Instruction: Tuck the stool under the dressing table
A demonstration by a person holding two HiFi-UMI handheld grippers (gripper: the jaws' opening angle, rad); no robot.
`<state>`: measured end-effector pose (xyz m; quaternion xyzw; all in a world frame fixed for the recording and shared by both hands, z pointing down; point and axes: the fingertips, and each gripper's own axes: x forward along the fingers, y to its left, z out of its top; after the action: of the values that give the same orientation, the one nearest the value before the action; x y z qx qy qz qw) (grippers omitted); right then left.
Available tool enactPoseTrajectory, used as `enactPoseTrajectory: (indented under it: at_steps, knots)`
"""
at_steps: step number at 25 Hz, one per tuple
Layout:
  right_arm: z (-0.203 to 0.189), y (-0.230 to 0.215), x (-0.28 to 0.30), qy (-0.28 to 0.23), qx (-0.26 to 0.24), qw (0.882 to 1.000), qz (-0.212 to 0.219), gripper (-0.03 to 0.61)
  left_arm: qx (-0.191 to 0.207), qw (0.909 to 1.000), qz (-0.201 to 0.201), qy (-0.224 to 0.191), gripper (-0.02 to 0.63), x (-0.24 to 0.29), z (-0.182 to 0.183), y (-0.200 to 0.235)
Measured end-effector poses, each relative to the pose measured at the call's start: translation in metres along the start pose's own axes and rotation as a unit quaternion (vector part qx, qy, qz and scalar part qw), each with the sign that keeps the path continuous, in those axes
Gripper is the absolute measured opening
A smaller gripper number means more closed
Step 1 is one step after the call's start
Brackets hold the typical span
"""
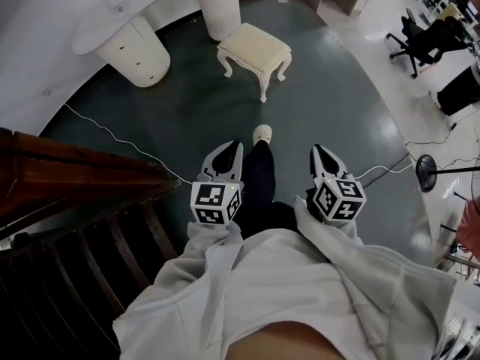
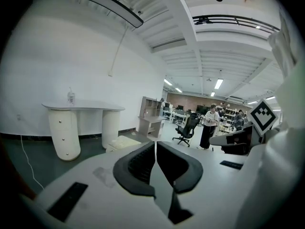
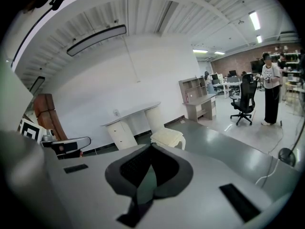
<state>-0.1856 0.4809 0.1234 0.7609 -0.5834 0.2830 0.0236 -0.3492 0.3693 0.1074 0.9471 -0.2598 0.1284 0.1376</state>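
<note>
Held out side by side at waist height, both pointing toward the far end of the dark green floor (image 1: 187, 103).

Left gripper (image 1: 234, 146): jaws pressed together, nothing pinched. Right gripper (image 1: 319, 150): likewise closed tight on nothing.

Well ahead of both, touching neither: the stool (image 1: 255, 51). Cream, cushioned, upright on 4 curved legs. Out from under the dressing table (image 1: 124, 28), near the right-hand one of its 2 round pedestals rather than between them.

In the left gripper view, peeking just over the left jaw's tip, a little left of the closed seam, with the table farther left against the white wall. In the right gripper view, directly beyond the jaw tips, slightly right, with the table behind it to the left.

Also in the head view: 1 pale shoe (image 1: 262, 134) stepping forward between the grippers, and a white cable (image 1: 112, 137) snaking across the floor at left.
</note>
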Motion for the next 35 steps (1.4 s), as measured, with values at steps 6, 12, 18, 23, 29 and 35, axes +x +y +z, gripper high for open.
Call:
enactPoseTrajectory:
  at_steps: [6,12,18,23,29,35]
  knots:
    - [0.025,-0.017,0.048,-0.006,0.006,1.0,-0.009,0.049,0.001,1.0,-0.005,-0.003,0.025,0.05,0.015,0.027]
    - [0.063,-0.022,0.114,0.011,-0.01,1.0,0.001,0.049,0.003,1.0,0.001,-0.007,0.023,0.109,0.046,0.062]
    - [0.107,-0.031,0.18,0.025,-0.011,1.0,0.002,0.049,0.012,0.9998,-0.01,0.007,0.023,0.174,0.077,0.091]
    - [0.137,-0.034,0.233,0.032,-0.007,0.999,0.004,0.049,0.009,0.9999,0.0,0.013,0.025,0.215,0.102,0.129]
    - [0.161,-0.036,0.288,0.043,-0.002,0.999,0.007,0.049,0.003,0.9997,0.004,0.023,0.024,0.26,0.118,0.166]
    - [0.182,-0.039,0.332,0.041,-0.003,0.999,0.005,0.049,0.005,0.9997,-0.004,0.022,0.024,0.302,0.133,0.193]
